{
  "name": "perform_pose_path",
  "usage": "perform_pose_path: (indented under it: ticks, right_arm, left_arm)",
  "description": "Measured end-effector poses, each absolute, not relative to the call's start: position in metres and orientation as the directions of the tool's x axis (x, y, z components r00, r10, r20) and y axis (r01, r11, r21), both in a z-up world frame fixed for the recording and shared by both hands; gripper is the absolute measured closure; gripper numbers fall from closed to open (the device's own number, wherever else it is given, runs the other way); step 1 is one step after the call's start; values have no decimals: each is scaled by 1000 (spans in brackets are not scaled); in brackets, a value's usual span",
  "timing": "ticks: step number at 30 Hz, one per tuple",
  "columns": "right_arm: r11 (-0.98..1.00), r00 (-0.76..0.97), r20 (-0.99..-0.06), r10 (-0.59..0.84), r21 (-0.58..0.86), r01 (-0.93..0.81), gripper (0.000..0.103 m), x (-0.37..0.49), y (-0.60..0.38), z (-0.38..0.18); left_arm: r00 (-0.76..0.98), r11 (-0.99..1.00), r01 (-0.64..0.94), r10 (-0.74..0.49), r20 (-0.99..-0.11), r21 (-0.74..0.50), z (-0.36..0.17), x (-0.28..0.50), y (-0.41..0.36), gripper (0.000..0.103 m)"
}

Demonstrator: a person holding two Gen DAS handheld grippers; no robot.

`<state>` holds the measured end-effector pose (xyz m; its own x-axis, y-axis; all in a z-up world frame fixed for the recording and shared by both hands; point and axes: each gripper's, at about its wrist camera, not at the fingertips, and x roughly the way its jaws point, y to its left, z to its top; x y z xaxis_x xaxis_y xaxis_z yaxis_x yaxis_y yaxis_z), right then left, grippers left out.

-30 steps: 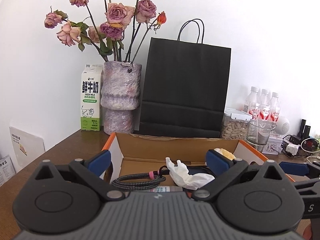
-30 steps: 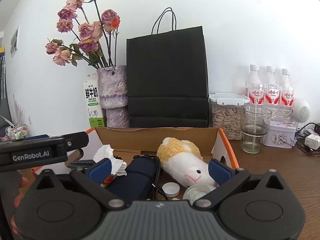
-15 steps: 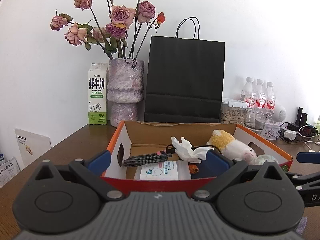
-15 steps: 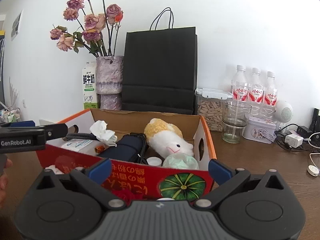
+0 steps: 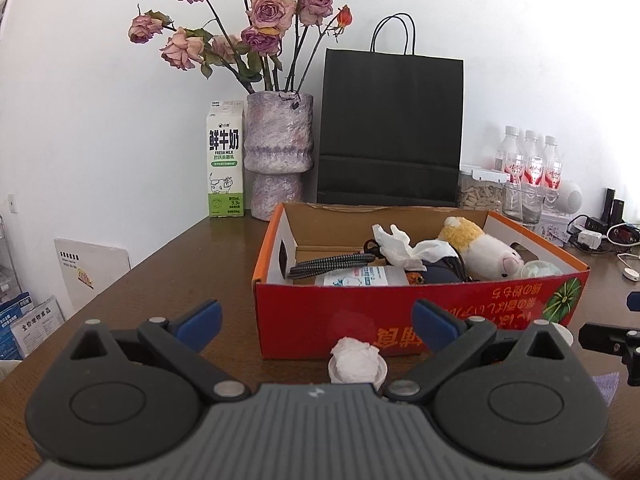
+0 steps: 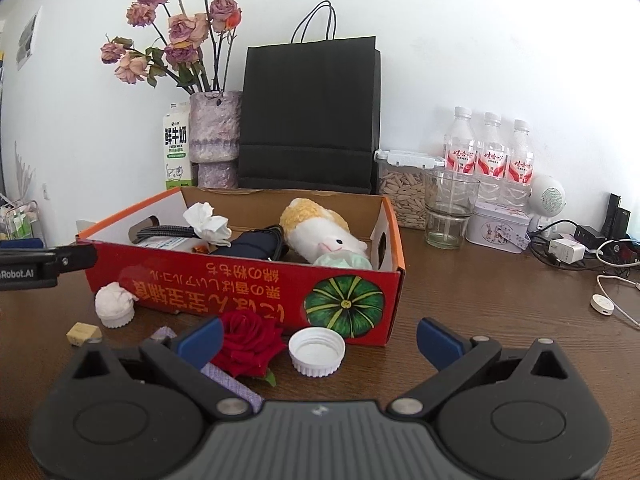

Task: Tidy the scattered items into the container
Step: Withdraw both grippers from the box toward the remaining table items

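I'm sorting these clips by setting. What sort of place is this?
Most likely a home or small office room: a wooden table against a white wall holds a vase of dried roses, a milk carton, water bottles and chargers.

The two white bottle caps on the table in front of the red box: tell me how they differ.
The cap by the red rose lies open side up and empty; the cap further left is stuffed with crumpled white tissue. The empty cap looks wider and flatter; the stuffed cap looks smaller, though it sits farther from the camera. Both are white, ribbed and still outside the box.
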<state>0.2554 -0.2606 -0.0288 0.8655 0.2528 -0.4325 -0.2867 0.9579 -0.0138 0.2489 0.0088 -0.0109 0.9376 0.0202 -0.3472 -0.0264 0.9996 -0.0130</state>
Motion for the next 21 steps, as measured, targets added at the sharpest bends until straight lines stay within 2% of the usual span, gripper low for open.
perform_pose_path:
  ticks: [21]
  right_arm:
    - [932,806,-519,285,-45,-359,0,227,-255,-45]
  left_arm:
    - [888,999,0,17,-460,36,-28,228,14,0]
